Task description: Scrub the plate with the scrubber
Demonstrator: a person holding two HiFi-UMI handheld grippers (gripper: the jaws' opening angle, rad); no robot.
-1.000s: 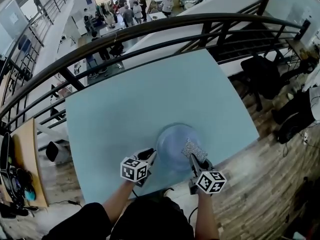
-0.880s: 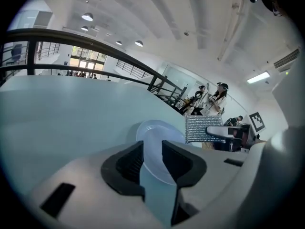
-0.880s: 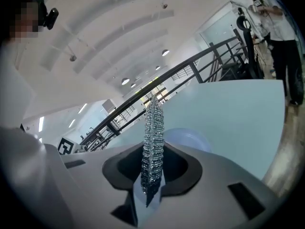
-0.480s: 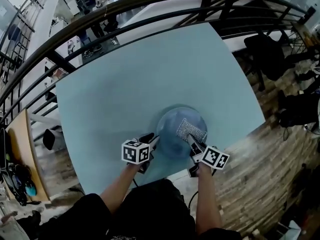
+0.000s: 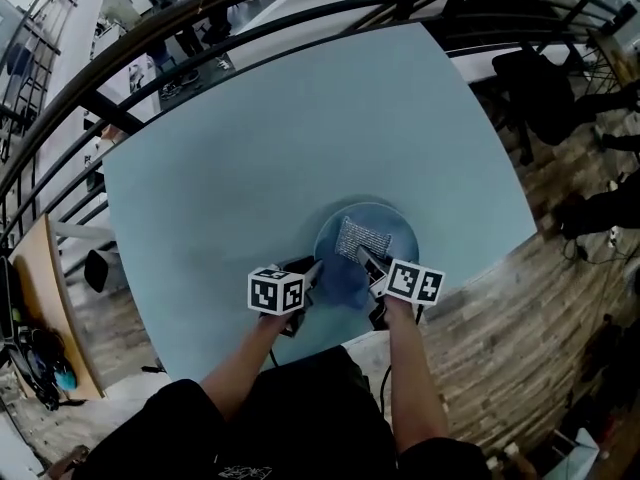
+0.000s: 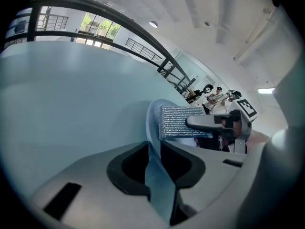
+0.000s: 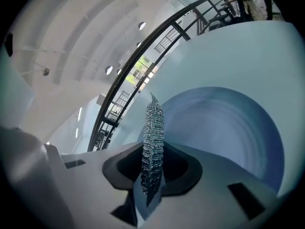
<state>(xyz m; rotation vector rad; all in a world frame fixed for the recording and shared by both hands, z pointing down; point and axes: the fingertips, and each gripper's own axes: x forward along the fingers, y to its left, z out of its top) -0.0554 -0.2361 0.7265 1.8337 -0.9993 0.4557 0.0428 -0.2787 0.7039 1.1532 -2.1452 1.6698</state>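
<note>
A blue plate (image 5: 392,230) lies near the front edge of the pale blue table (image 5: 280,138). My left gripper (image 5: 314,269) is shut on the plate's left rim; in the left gripper view the rim (image 6: 152,125) runs edge-on between the jaws of that gripper (image 6: 154,152). My right gripper (image 5: 364,259) is shut on a silver mesh scrubber (image 5: 360,237), which rests on the plate's middle. In the right gripper view the scrubber (image 7: 154,123) stands edge-on between the jaws of that gripper (image 7: 151,162), with the plate (image 7: 224,128) just beyond.
A dark metal railing (image 5: 200,43) curves round the table's far side, with a lower floor beyond it. Wooden floor (image 5: 500,328) lies to the right. The table's front edge is close to the person's body, and dark chairs (image 5: 550,88) stand at the right.
The scrubber has slid from the plate's right side toward its middle and left. The left gripper has kept its hold on the rim. The head view has tilted down.
</note>
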